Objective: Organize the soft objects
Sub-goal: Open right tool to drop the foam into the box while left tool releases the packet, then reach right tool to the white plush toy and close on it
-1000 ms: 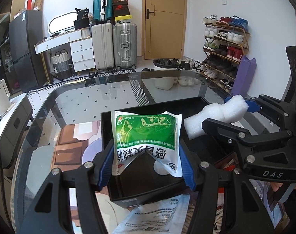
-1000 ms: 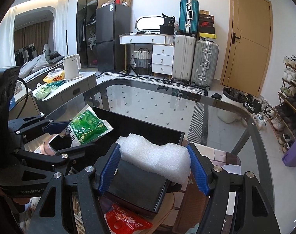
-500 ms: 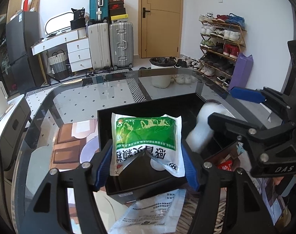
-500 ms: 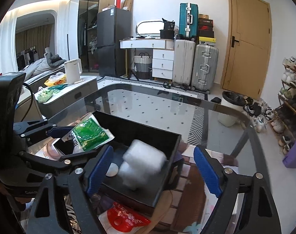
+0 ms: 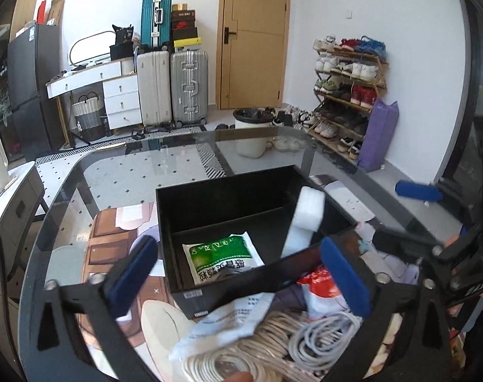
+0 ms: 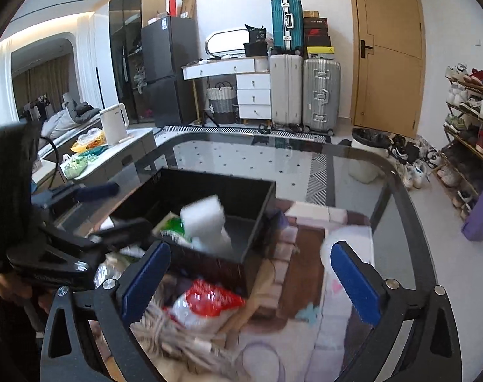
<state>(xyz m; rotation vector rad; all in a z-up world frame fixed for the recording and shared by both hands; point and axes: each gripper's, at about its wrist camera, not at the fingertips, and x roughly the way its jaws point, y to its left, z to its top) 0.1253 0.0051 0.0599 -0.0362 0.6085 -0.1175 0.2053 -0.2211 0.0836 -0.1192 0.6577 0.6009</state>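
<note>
while both sets of jaws are opening with nothing between them, the left gripper [image 5: 238, 273] and right gripper [image 6: 248, 281] hang near the black box [image 5: 209, 197]. the green packet [image 5: 224, 259] lies flat inside, long axis running near to far. the white foam piece [image 5: 303, 222] stands tilted against the box's right wall.

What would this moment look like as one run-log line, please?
left tongs: opening, empty | right tongs: opening, empty | green packet, white foam: in black box

Left gripper [image 5: 238, 273] jaws opening, green packet [image 5: 224, 259] released and now lying flat in the black box [image 5: 209, 203], right gripper [image 6: 251, 280] jaws opening, white foam piece [image 5: 305, 219] dropped, leaning on the box's right wall.
</note>
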